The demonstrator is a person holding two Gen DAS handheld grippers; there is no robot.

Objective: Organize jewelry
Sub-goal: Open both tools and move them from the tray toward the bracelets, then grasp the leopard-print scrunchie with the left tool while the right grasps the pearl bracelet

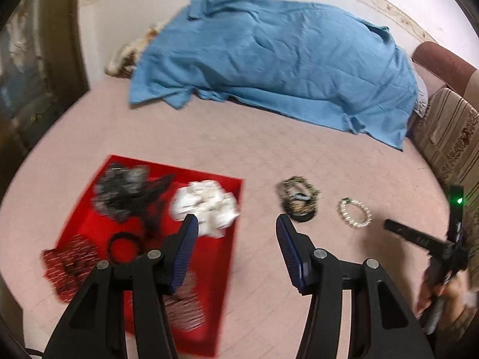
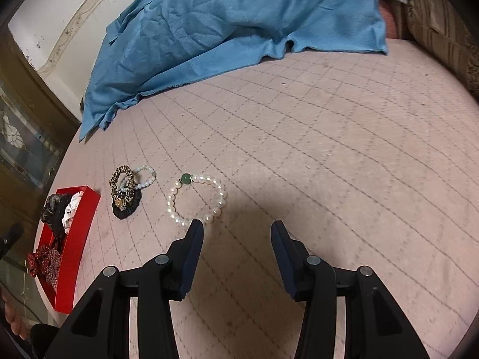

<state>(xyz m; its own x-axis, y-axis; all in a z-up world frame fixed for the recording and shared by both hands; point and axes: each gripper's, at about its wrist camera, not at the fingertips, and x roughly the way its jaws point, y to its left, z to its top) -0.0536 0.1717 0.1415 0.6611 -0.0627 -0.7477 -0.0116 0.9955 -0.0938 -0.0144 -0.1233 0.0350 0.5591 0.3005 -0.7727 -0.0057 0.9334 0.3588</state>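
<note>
A white pearl bracelet with one green bead (image 2: 196,200) lies on the pink quilted bed, just beyond the left fingertip of my right gripper (image 2: 236,227), which is open and empty. To the left of it is a small pile: a leopard-print scrunchie (image 2: 122,188), a black scrunchie and a pale bead bracelet (image 2: 145,176). In the left wrist view, my left gripper (image 1: 236,224) hangs open and empty over the right edge of the red tray (image 1: 220,263). The pile (image 1: 299,200) and the pearl bracelet (image 1: 354,212) lie ahead to its right.
The red tray (image 2: 80,233) holds black-grey, white and red patterned scrunchies and a black hair tie (image 1: 124,246). A crumpled blue blanket (image 1: 269,68) covers the far part of the bed. A striped sofa arm (image 1: 449,137) borders the right. A person's hand (image 1: 446,293) holds the right tool.
</note>
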